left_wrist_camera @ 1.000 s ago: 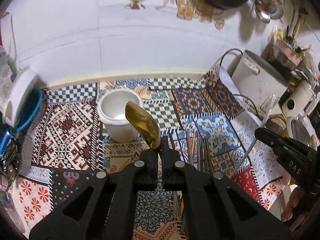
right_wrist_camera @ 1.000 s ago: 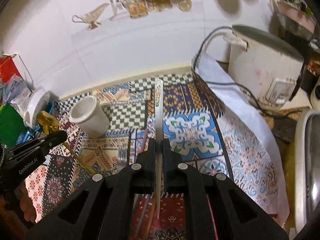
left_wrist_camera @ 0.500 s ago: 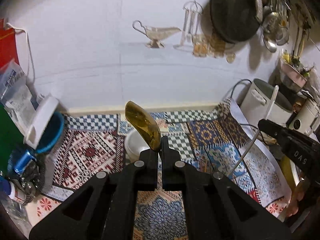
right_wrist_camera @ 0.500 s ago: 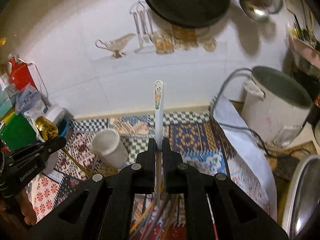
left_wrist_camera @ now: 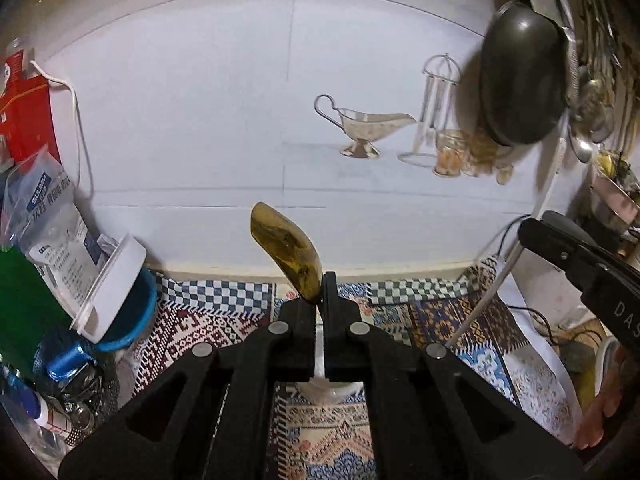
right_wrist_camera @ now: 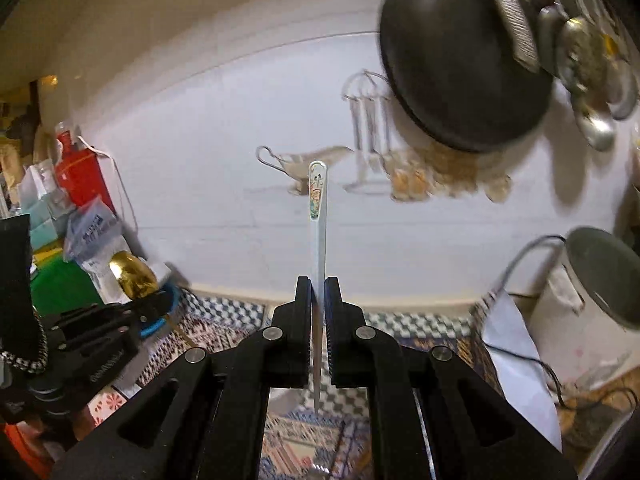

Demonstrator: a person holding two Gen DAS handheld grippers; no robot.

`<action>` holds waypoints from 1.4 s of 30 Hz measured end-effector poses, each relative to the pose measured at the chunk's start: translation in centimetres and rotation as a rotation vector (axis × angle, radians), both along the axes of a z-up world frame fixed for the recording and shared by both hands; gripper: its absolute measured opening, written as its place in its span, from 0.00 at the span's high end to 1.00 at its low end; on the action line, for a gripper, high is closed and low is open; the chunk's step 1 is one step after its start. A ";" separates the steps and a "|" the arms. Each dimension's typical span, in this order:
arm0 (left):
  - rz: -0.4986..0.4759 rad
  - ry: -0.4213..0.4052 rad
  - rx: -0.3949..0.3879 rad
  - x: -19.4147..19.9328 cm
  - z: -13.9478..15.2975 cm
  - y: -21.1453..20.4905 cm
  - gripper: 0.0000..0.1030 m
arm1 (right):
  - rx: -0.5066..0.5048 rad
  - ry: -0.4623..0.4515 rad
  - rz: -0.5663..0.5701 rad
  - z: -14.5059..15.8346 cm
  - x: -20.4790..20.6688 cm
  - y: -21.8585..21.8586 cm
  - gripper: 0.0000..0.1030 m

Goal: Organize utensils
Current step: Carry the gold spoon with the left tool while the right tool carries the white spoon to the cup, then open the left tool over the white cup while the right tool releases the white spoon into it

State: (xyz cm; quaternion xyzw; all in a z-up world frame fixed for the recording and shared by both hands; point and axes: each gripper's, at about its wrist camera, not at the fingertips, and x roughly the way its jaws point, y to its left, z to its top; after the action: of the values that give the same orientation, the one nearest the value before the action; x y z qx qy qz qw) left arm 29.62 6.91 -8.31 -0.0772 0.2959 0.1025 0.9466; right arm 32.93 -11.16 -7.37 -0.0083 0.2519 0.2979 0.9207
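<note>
Left gripper [left_wrist_camera: 320,292] fingers clamped on gold spoon [left_wrist_camera: 287,249] at the neck — bowl sticks up past the tips, stiff metal, glossy, likely slippery. Right gripper [right_wrist_camera: 318,300] fingers clamped mid-handle on slim white utensil [right_wrist_camera: 318,208], its painted end above the tips — light, rigid, probably prone to pivoting. White cup [left_wrist_camera: 320,388] lies below left fingers.

i'm seeing a shiny gold metal spoon [left_wrist_camera: 288,254] standing bowl-up, tilting left, and a slim white utensil with a painted handle [right_wrist_camera: 318,216] standing upright.
</note>
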 end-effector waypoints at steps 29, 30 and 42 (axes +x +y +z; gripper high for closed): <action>-0.004 0.293 -0.113 7.4 -11.4 2.5 0.99 | -0.088 0.299 0.140 -10.3 6.2 6.8 0.94; -0.005 0.299 -0.116 7.5 -11.5 2.6 0.99 | -0.090 0.301 0.139 -10.4 6.2 6.8 0.93; -0.023 0.282 -0.064 6.1 -10.0 1.4 0.77 | -0.154 0.304 0.148 -10.0 5.4 6.7 0.84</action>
State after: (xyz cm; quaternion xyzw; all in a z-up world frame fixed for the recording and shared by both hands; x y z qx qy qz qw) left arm 35.73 8.33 -18.33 -0.0887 0.4299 0.0918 0.8938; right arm 38.32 -4.41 -17.32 -0.0520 0.4091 0.3424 0.8442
